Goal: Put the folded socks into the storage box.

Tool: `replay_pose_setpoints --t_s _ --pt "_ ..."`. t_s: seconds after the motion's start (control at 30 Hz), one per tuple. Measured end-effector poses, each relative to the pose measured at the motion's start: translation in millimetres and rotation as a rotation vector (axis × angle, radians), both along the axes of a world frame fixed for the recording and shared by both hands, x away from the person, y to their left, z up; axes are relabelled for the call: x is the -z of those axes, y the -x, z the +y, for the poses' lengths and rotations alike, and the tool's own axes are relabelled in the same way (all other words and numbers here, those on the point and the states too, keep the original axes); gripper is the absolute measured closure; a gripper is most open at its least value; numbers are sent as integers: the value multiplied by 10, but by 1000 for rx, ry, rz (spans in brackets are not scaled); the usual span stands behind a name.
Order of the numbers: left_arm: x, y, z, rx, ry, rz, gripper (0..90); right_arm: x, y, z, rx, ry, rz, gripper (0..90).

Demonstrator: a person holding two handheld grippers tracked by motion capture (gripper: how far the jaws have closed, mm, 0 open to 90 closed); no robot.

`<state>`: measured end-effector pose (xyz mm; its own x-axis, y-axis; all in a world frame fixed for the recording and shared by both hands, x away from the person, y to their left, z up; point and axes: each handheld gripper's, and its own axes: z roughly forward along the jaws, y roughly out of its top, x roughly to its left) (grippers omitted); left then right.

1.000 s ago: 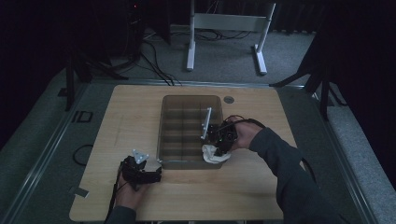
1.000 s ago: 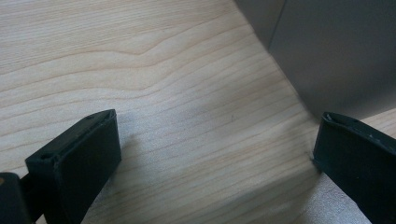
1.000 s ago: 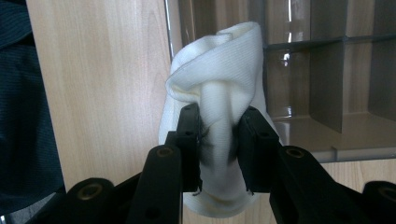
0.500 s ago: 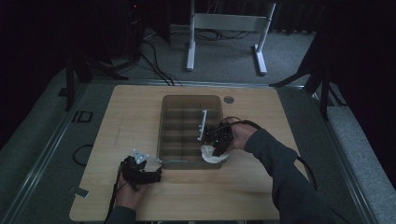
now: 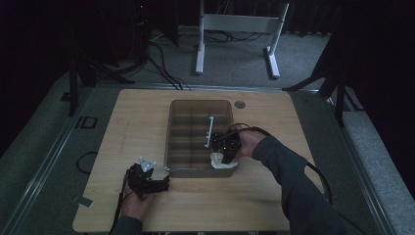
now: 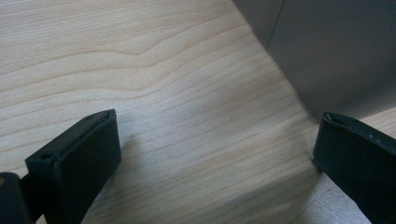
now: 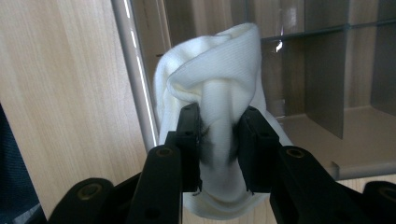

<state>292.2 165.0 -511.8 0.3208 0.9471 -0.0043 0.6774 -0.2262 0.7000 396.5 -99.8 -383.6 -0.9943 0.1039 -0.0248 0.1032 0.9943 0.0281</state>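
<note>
A rolled white sock [image 7: 219, 74] is pinched between the black jaws of my right gripper [image 7: 218, 140], which is shut on it. In the high view the right gripper [image 5: 226, 149] holds the white sock [image 5: 220, 161] over the near right compartment of the translucent grey divided bin [image 5: 177, 166]. My left gripper [image 5: 159, 183] rests on the table near the bin's front left corner. In the left gripper view its two black jaws stand wide apart over bare wood, left gripper [image 6: 215, 154] open, with the bin's wall [image 6: 336, 51] just ahead at the right.
The wooden table [image 5: 127, 127] has a round grey cap [image 5: 239, 104] behind the bin. A white strip [image 5: 210, 131] lies across the bin's dividers. A cable trails from the right gripper over the table's right side. A white frame stand [image 5: 235, 24] is on the floor beyond.
My right gripper has carried the sock a little toward the bin's near right corner and lower. The left gripper has stayed where it was.
</note>
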Motion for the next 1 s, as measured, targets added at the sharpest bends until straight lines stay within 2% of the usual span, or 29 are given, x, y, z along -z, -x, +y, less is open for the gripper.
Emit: replay_pose_setpoints --t_s 0.17,0.63,1.0 --pt "0 0 0 0 0 0 10 63 -3 32 0 23 3 716" --pt "0 0 0 1 -1 0 10 149 -35 67 8 47 21 717" --pt "0 0 -1 1 -1 0 10 248 -40 126 4 96 37 726"
